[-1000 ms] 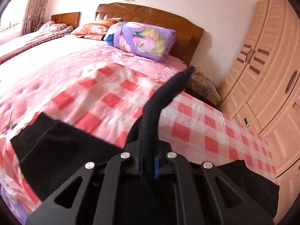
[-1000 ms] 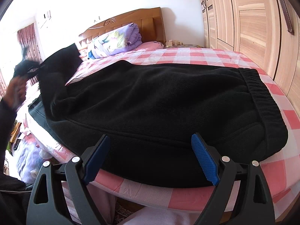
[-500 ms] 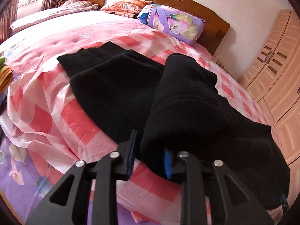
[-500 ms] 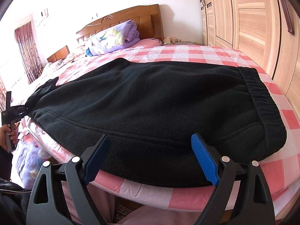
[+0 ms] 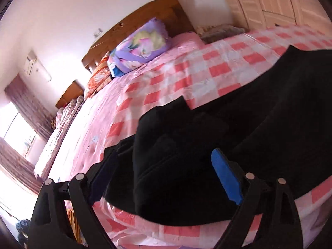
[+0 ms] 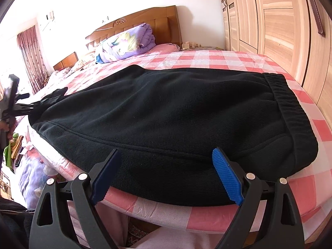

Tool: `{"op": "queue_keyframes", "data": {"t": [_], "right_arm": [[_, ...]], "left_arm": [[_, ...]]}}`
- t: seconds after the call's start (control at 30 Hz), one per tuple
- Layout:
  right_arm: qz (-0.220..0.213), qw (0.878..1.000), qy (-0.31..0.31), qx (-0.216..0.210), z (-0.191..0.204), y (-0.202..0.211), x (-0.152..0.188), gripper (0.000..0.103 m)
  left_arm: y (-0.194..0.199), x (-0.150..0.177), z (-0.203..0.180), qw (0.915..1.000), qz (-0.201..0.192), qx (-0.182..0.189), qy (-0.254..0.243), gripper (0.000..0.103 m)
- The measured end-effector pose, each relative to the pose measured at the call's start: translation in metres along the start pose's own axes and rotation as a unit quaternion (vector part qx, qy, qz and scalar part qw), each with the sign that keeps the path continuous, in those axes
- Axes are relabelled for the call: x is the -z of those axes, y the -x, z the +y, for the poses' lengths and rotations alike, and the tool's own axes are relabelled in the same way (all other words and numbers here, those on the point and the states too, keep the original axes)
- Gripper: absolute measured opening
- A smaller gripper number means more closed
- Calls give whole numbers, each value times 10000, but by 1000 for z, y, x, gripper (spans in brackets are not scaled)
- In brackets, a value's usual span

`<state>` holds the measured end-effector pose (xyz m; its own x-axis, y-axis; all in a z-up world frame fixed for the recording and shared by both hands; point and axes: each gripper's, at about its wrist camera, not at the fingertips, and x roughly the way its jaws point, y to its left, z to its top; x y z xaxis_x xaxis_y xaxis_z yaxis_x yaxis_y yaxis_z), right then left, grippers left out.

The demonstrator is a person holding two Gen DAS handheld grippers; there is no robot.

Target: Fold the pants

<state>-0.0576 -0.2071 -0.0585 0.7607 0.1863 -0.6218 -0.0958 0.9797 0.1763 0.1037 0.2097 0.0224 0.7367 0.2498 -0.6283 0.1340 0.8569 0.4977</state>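
One pair of black pants (image 6: 166, 112) is counted on one bed with a pink checked sheet (image 6: 217, 59); two grippers are counted, the left gripper (image 5: 164, 178) and the right gripper (image 6: 166, 174), each with two fingers spread wide and two blue pads, one of which (image 6: 227, 177) is plainly seen in the right wrist view. One purple floral quilt bundle (image 6: 126, 43) is counted against one carved wooden headboard (image 6: 145, 20); one orange patterned pillow (image 5: 99, 78) is seen beside it in the left wrist view; a second, smaller headboard (image 6: 66, 61) is counted farther left. One wooden wardrobe (image 6: 280, 27) is counted on the right, one dark red curtain (image 6: 31, 60) by the window, and one wall air conditioner (image 5: 37, 68).
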Motion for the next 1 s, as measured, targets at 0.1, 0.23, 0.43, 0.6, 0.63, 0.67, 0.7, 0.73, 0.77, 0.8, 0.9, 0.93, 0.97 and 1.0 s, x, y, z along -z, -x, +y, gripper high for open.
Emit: {"op": "queue_keyframes", "data": {"t": [0.1,0.23,0.43,0.6,0.63,0.67,0.7,0.73,0.77,0.8,0.9,0.93,0.97,1.0], "right_arm": [[19,10000,18,34,0,0,0,87],[3,10000,-27,-36,-4,1,0,87],[3,10000,0,-21,-2,2,0,87],[13,10000,-16,-21,-2,2,0,87],[10,10000,-13,-14,-2,2,0,87],[8,10000,-16,-10,-1,2,0,87],[5,10000,-25,-3,-1,2,0,87],[8,10000,-29,2,-1,2,0,87],[15,10000,-30,7,-1,2,-1,87],[21,10000,-31,11,0,2,-1,87],[51,10000,-22,33,0,1,-2,87],[66,10000,-25,40,0,0,-3,87],[80,10000,-36,45,-1,0,-4,87],[95,9999,-80,54,-1,1,-5,87]], "left_arm": [[-34,-10,-20,9972,413,352,-512,85],[-68,-2,-32,9884,888,641,-1056,83],[-47,-3,22,9965,526,652,-70,15],[-15,19,121,9763,-143,689,2046,12],[-11,29,136,9688,-209,670,2375,11],[-11,43,159,9571,-230,639,2818,7],[-15,55,174,9481,-155,630,3114,7],[-22,72,190,9378,-20,659,3408,7],[-29,85,199,9313,80,661,3581,7],[-38,101,206,9232,233,682,3774,7],[-71,141,211,9062,763,666,4104,17],[-78,150,209,9049,885,595,4121,31],[-81,158,210,9039,917,432,4155,50],[-76,164,211,9028,900,233,4199,61]]}}
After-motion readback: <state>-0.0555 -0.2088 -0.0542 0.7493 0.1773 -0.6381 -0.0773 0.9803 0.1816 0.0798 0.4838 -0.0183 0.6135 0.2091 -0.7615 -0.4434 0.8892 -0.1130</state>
